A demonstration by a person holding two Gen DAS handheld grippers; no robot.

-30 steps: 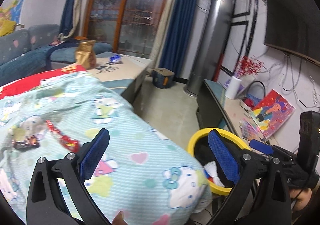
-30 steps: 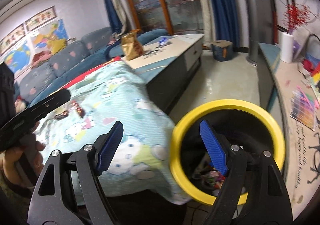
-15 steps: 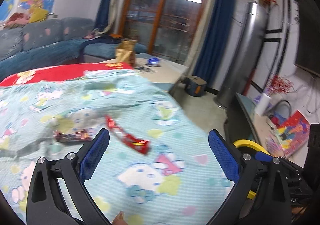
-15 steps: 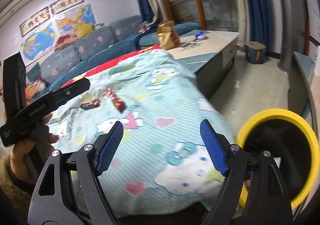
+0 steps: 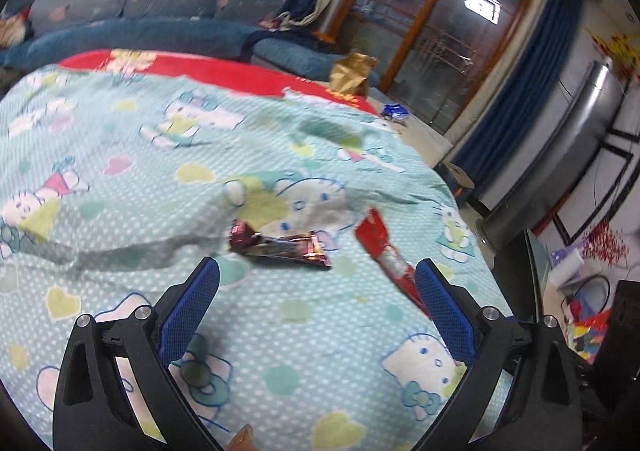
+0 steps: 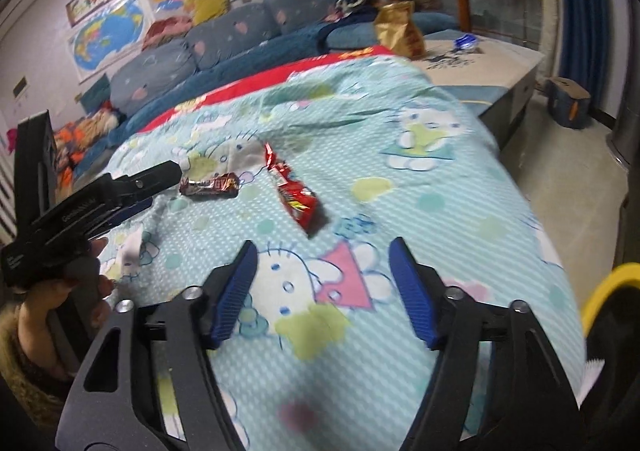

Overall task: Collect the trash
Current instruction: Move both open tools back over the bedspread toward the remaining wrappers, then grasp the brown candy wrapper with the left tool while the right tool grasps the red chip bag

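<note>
Two wrappers lie on a light blue cartoon-print blanket (image 5: 120,179): a dark brown one (image 5: 280,245) (image 6: 210,185) and a longer red one (image 5: 390,255) (image 6: 294,191). My left gripper (image 5: 316,293) hangs open just short of the brown wrapper, nothing between its blue pads. In the right wrist view that same left gripper (image 6: 160,175) shows at the left, held by a hand (image 6: 60,303), its tip beside the brown wrapper. My right gripper (image 6: 322,275) is lower down over the blanket (image 6: 460,211), short of the red wrapper; its jaws are closing with nothing between them.
A yellow-rimmed bin (image 6: 608,291) stands at the blanket's right edge. Beyond the blanket are a blue sofa (image 5: 140,23), a low table (image 6: 480,63) with a gold bag (image 6: 400,29) and a small blue wrapper (image 6: 466,41), bare floor (image 6: 568,171) and a box (image 6: 568,101).
Both views swung left from the yellow bin onto the blanket. The two wrappers now lie just ahead of the grippers. The right gripper's jaws stand narrower than before.
</note>
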